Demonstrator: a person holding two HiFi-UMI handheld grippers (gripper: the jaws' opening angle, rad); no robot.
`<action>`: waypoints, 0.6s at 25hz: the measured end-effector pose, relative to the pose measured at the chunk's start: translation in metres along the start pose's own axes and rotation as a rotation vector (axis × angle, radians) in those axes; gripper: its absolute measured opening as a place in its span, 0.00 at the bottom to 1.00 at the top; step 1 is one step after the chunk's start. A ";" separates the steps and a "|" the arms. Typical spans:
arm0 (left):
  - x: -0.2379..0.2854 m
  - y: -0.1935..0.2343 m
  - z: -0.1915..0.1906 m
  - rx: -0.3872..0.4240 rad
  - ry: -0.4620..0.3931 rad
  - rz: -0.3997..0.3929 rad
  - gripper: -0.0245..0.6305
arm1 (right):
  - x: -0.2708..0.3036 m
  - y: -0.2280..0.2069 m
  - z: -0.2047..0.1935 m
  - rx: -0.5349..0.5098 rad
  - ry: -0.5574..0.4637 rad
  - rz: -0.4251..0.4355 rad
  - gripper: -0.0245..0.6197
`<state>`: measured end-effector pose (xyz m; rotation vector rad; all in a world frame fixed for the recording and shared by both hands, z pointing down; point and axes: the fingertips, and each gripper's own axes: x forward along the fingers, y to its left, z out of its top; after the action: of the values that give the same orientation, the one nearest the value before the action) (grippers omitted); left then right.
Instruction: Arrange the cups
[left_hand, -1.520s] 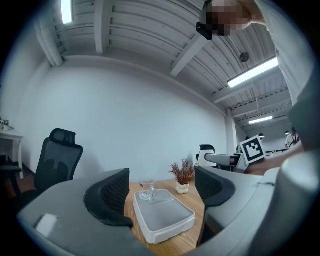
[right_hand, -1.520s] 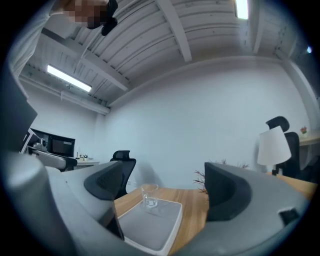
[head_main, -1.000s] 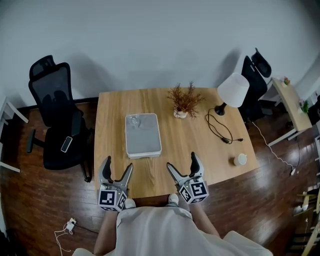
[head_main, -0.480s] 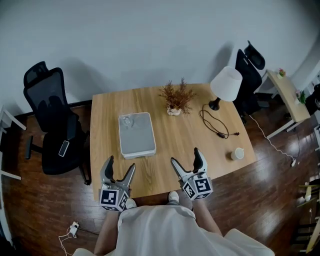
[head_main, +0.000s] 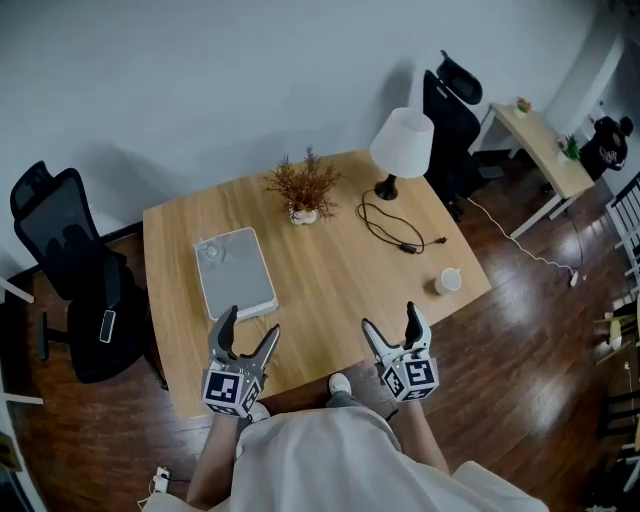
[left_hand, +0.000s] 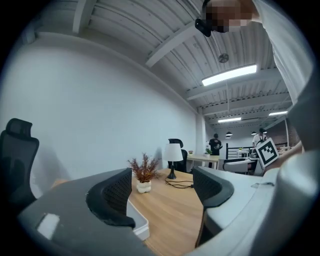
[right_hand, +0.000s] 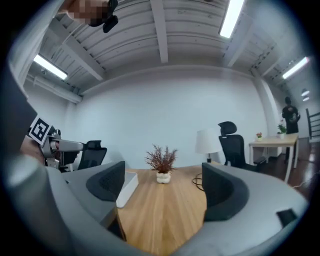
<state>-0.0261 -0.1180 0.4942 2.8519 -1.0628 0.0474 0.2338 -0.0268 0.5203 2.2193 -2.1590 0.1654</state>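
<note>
Over the near edge of the wooden table (head_main: 320, 290), at 7 o'clock: left gripper (head_main: 250, 322), jaws well apart, nothing between them. At 5 o'clock: right gripper (head_main: 390, 317), jaws parted about halfway, likewise empty. Small white cup (head_main: 448, 281) upright at 3 o'clock, close to the right edge. Clear glass cup (head_main: 210, 250) on the far end of a grey tray (head_main: 245, 285) at 9 o'clock. Dried plant (head_main: 303, 190) at 12, white lamp (head_main: 401, 145) at 1.

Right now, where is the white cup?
In the head view, the cup sits near the table's right edge, just past the cord's end.
</note>
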 end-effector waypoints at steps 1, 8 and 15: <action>0.008 -0.009 -0.002 0.003 0.006 -0.028 0.60 | -0.012 -0.014 -0.007 -0.001 0.015 -0.042 0.78; 0.068 -0.087 -0.021 0.022 0.055 -0.277 0.60 | -0.100 -0.104 -0.065 0.108 0.094 -0.300 0.77; 0.117 -0.178 -0.036 0.070 0.103 -0.536 0.60 | -0.173 -0.163 -0.118 0.212 0.131 -0.476 0.77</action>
<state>0.1795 -0.0566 0.5230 3.0519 -0.2602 0.1893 0.3867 0.1622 0.6270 2.6738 -1.5561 0.5201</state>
